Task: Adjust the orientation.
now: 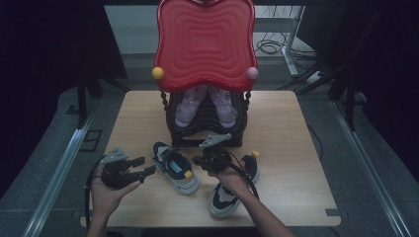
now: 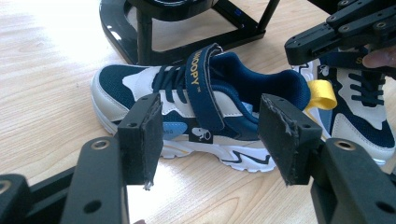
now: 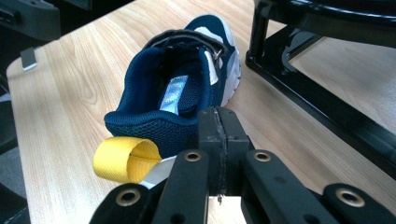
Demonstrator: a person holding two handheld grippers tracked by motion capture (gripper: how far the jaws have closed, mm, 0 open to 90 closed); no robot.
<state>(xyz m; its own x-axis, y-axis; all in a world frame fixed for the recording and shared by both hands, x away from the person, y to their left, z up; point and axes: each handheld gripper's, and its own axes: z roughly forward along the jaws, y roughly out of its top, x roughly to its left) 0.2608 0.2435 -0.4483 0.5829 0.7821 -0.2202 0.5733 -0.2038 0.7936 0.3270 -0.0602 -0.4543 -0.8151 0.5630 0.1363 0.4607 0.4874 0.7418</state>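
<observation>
The near sneaker [image 2: 196, 112] is seen in navy and white, with a pale blue side patch, a navy strap lettered in yellow, and a yellow heel loop [image 2: 321, 94]. The second sneaker [image 1: 230, 190] is coloured alike. A glossy red rippled top [image 1: 205, 42] is carried by the black rack [image 1: 207, 131], with one yellow knob [image 1: 157, 73] and one pink knob [image 1: 252, 73]. The small shoes [image 1: 205, 106] inside appear lilac. Light wood grain is shown by the table [image 1: 291, 163].

The sneaker [image 2: 196, 116] is navy mesh cloth with smooth white panels, a woven yellow heel loop [image 3: 126, 160] at its six o'clock; the table [image 1: 281, 123] is matt pale wood, the red tray [image 1: 205, 44] glossy ribbed plastic (rack [image 3: 322, 93] below, shiny black).
</observation>
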